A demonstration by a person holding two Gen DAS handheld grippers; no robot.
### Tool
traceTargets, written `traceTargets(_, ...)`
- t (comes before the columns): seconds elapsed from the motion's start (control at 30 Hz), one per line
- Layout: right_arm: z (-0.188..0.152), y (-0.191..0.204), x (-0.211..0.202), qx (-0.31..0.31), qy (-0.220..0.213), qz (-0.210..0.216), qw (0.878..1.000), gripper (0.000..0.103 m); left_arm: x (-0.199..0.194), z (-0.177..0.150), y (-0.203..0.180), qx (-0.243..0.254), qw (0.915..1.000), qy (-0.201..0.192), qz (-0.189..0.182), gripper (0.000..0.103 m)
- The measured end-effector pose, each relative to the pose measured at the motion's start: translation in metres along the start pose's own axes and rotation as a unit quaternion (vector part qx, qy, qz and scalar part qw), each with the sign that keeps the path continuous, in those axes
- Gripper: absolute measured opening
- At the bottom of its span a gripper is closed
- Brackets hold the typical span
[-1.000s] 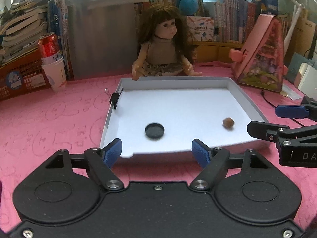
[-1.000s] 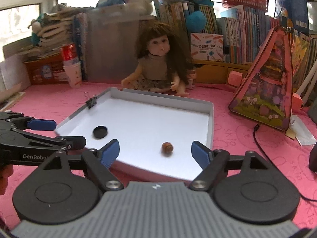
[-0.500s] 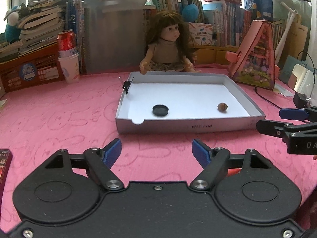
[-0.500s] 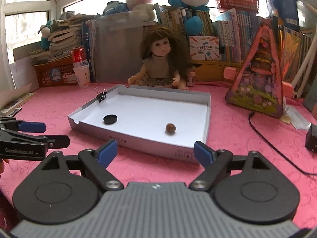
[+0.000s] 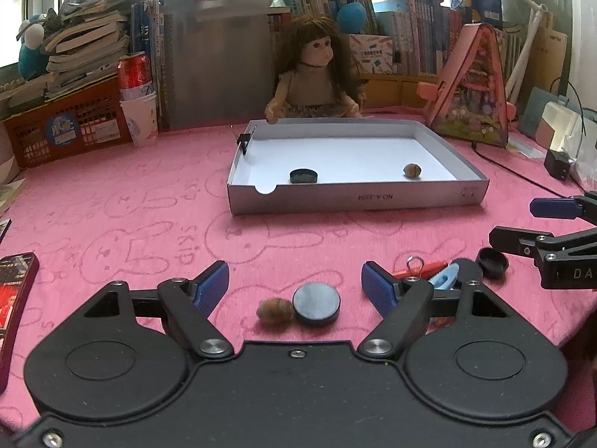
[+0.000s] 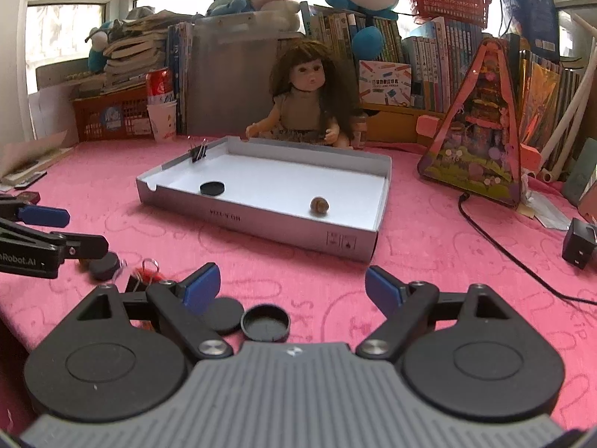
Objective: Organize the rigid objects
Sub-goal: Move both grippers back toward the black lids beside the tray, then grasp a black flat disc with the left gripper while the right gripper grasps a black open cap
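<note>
Both grippers' fingers (image 5: 212,283) spread, grasping nothing: left gripper (image 5: 294,285) over nut (image 5: 274,310) and disc (image 5: 316,302); right gripper (image 6: 293,285) over cap (image 6: 265,323).

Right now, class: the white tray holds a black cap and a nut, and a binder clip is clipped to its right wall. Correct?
Not quite. The binder clip sits on the left wall of the white tray, as the left wrist view shows. The black cap and nut do lie inside.

The left gripper (image 5: 294,283) is matte black, its two round housings at seven and five o'clock, with silver screws and blue fingertip pads (image 5: 212,285). The right gripper (image 6: 293,285) has a ribbed grey centre plate, black arms, blue pads (image 6: 384,289) and white lettering.
</note>
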State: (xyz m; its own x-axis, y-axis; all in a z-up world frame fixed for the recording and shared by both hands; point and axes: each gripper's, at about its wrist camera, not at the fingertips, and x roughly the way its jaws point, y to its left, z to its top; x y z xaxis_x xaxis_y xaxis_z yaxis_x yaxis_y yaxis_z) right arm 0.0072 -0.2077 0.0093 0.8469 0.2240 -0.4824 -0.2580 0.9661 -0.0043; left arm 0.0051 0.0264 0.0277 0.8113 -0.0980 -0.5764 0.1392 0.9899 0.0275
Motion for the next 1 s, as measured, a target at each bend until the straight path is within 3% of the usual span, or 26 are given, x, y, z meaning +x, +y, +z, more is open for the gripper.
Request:
traceTargets(0.17,-0.009,-0.001,-0.001,0.002,0.007,-0.005,1.0,0.091,-0.002,-0.01,0.003,-0.006,0.9999,0.009,-0.006,0.065)
traceTargets(0.23,-0.012,-0.002,-0.001,0.002,0.011,-0.009,1.0,0.091,-0.003,-0.013,0.005,-0.012,0.9997,0.015,-0.012,0.049)
traceTargets(0.3,-0.015,-0.002,-0.002,0.001,0.014,-0.014,1.0,0.091,-0.005,-0.016,0.006,-0.016,0.9996,0.018,-0.018,0.043)
traceTargets(0.43,-0.018,-0.003,-0.005,-0.003,0.014,-0.013,1.0,0.087,-0.01,-0.018,0.002,-0.01,0.9988,0.022,-0.042,0.04)
traceTargets(0.6,-0.022,0.0,-0.007,-0.015,0.027,-0.009,0.999,0.068,-0.002,-0.021,-0.003,-0.009,0.9988,0.032,-0.036,0.036)
traceTargets(1.0,-0.025,0.006,-0.001,-0.017,0.036,0.005,0.999,0.056,0.016,-0.019,-0.002,-0.019,0.9991,0.032,-0.018,0.035)
